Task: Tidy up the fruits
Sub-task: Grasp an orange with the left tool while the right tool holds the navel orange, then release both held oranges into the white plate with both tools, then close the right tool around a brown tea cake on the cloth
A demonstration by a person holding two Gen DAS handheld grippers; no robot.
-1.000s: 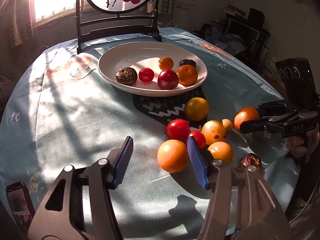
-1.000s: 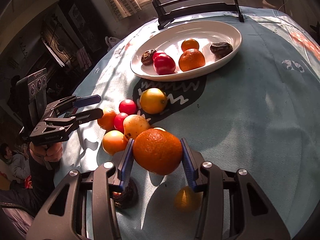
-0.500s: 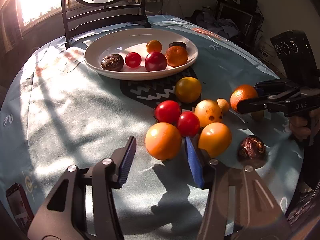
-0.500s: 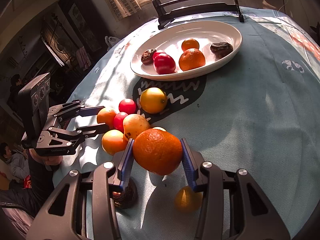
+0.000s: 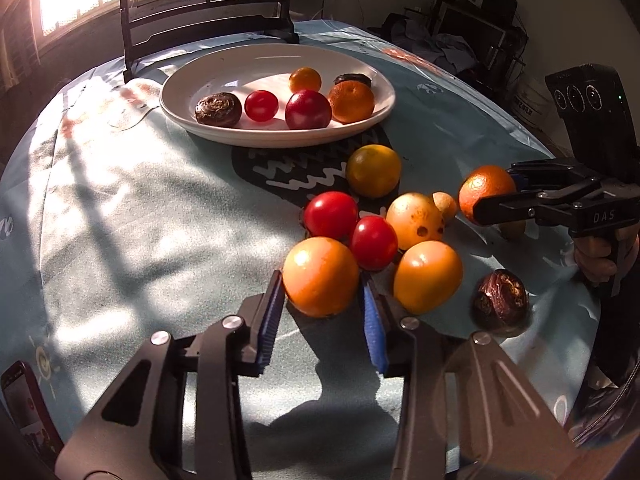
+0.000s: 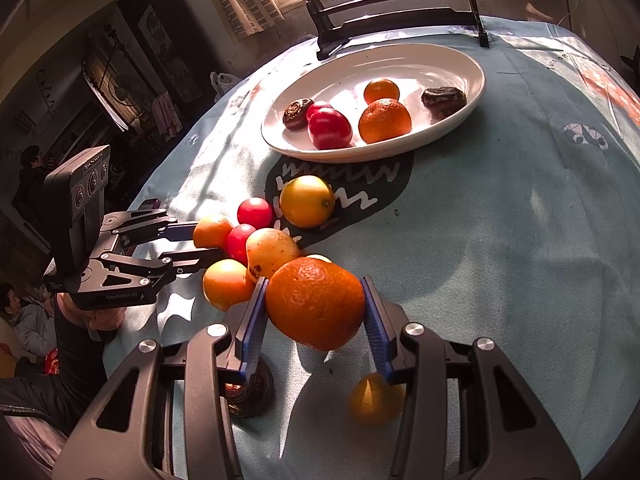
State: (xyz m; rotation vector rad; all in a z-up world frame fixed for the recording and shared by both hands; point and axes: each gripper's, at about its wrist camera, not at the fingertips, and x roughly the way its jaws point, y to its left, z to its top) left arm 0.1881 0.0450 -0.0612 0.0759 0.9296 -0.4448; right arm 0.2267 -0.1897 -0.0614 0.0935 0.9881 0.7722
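My left gripper [image 5: 322, 298] has its blue pads against both sides of a smooth orange fruit [image 5: 321, 276] resting on the tablecloth at the near edge of the fruit cluster. My right gripper [image 6: 314, 304] is shut on a rough-skinned orange [image 6: 316, 302] and holds it above the cloth; it also shows in the left wrist view [image 5: 486, 192]. A white oval plate [image 5: 224, 76] at the back holds two dark wrinkled fruits, two red fruits and two oranges. Two red tomatoes [image 5: 330, 214], a yellow fruit [image 5: 373, 170] and a spotted pear-like fruit [image 5: 416, 220] lie between plate and grippers.
A dark wrinkled fruit [image 5: 500, 300] and a small yellow fruit [image 6: 376, 398] lie near the table's right edge. A black framed stand [image 5: 208, 12] rises behind the plate. A phone [image 5: 28, 408] lies at the front left edge.
My left gripper moved forward around the smooth orange fruit and narrowed its jaws onto it. The right gripper kept holding its orange almost still.
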